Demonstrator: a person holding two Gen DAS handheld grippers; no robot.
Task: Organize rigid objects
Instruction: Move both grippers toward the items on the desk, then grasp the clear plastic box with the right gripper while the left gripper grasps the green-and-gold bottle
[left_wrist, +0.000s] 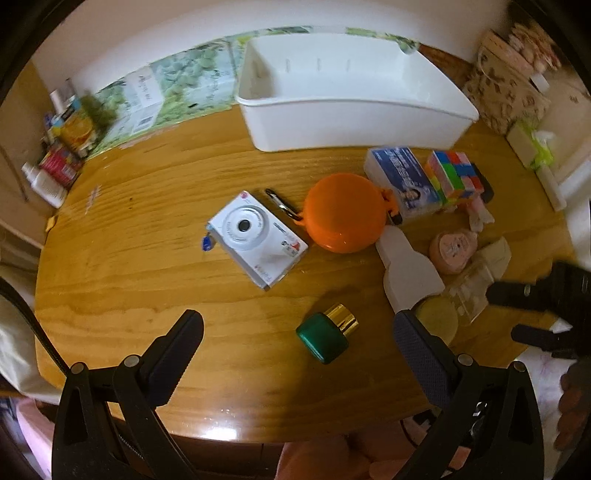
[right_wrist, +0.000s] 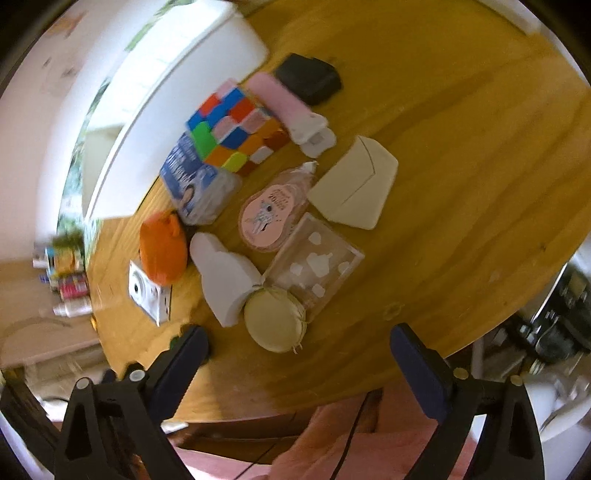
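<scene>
green bottle (left_wrist: 327, 335), camera (left_wrist: 258, 240) beyond

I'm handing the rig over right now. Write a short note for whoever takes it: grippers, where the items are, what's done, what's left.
Left gripper: open, holding nothing, above the green bottle with gold cap.
Right gripper: open, holding nothing, in front of the round cream case.
White bin at the back of the wooden table: nothing visible inside.
On the table: white camera, orange round case, puzzle cube, blue box, white bottle, clear box.
Done: nothing binned. Left: everything.
</scene>
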